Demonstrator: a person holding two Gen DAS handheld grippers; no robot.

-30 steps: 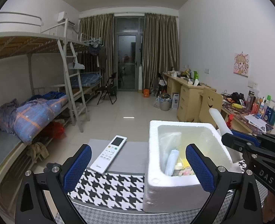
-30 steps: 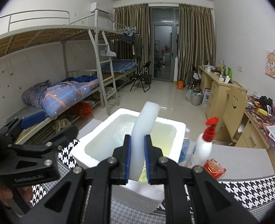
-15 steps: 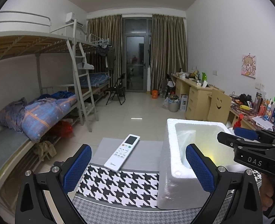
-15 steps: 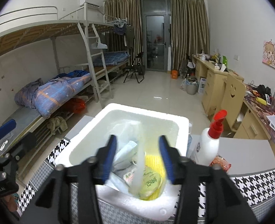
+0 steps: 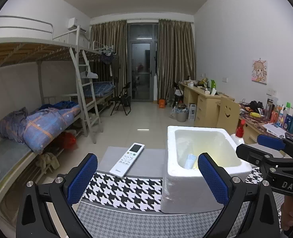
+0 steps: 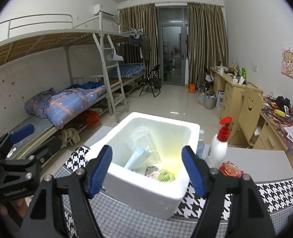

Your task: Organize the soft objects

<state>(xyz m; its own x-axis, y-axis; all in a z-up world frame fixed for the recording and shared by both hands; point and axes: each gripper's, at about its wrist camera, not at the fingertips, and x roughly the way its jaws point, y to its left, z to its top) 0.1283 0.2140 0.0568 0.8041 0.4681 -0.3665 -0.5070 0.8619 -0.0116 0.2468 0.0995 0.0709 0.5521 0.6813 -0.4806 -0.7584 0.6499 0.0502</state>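
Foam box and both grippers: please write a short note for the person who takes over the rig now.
Left gripper: open, empty, over the houndstooth cloth to the left of the foam box.
Right gripper: open, empty, above the near rim of the box.
In the box: a blue face mask, a green-patterned soft item, clear plastic.
Outside it: remote control, pump bottle, red packet.
Done: several soft things are in the box.
Left: I see no clearly soft item still out; check the red packet.
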